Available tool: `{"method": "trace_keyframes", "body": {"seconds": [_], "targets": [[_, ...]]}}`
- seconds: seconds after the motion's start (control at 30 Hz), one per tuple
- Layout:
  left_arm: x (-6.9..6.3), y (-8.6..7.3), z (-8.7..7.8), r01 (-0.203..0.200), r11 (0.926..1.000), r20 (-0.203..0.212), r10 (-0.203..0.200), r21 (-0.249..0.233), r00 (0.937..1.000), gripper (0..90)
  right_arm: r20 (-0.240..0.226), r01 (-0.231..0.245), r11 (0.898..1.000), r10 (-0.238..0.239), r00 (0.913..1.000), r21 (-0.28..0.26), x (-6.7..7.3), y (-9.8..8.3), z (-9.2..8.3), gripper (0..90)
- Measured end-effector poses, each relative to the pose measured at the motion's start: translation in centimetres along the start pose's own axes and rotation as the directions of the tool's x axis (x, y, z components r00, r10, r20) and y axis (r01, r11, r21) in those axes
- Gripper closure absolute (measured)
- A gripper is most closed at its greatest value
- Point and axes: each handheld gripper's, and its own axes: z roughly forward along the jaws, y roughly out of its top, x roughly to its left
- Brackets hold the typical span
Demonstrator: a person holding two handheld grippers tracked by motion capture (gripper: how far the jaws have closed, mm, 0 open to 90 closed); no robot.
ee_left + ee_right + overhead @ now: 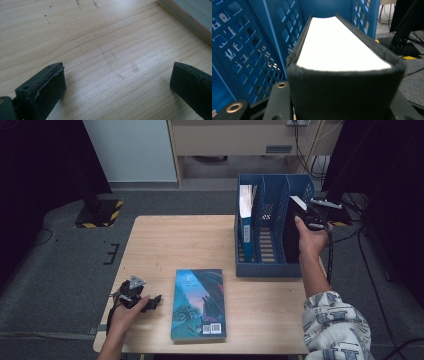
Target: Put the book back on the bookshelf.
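thick black-covered book, at right of the high view, pinched by the right gripper in the blue plastic file rack's rightmost slot; risk: catching a divider, tipping rack. left gripper spread, idle on the wooden table.

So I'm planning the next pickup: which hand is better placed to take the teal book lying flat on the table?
Left. Its tool rests open on the wooden table beside the teal paperback book; the right tool grips a black hardcover book at the blue plastic file rack.
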Motion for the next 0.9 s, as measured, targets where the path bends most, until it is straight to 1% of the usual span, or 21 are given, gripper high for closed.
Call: {"method": "trace_keyframes", "body": {"seconds": [0.07,0.2,0.33,0.37,0.5,0.67,0.9], "targets": [[0.0,0.0,0.0,-0.001,1.0,0.0,0.001,0.0,1.0,0.0,-0.001,-0.002,1.0,0.002,1.0,0.019,-0.1,0.1,-0.2,52.6],[0.0,0.0,0.0,-0.001,1.0,0.0,0.001,-0.001,1.0,0.0,0.003,0.01,0.998,-0.011,0.9999,0.063,-0.3,-0.1,-0.7,52.2],[-0.1,0.0,0.0,-0.001,1.0,0.0,0.001,0.0,1.0,0.0,-0.004,0.021,0.997,-0.021,0.9998,0.078,-0.4,-0.5,-1.2,52.0],[-0.1,0.0,0.0,-0.002,1.0,0.0,0.002,-0.001,1.0,0.0,-0.003,0.034,0.995,-0.034,0.9994,0.092,-0.2,-0.6,-1.5,51.8],[-0.1,0.0,0.0,-0.001,1.0,0.0,0.001,-0.001,1.0,0.0,-0.007,0.043,0.993,-0.042,0.9991,0.111,0.0,-1.0,-1.9,51.4],[-0.1,0.0,0.0,-0.001,1.0,0.001,0.001,0.0,1.0,0.0,-0.007,0.058,0.991,-0.058,0.9983,0.117,0.1,-1.3,-2.2,51.2],[-0.1,0.0,0.0,-0.002,1.0,0.001,0.002,0.0,1.0,0.0,-0.007,0.046,0.992,-0.045,0.9989,0.118,0.2,-1.9,-2.7,50.1]]}}
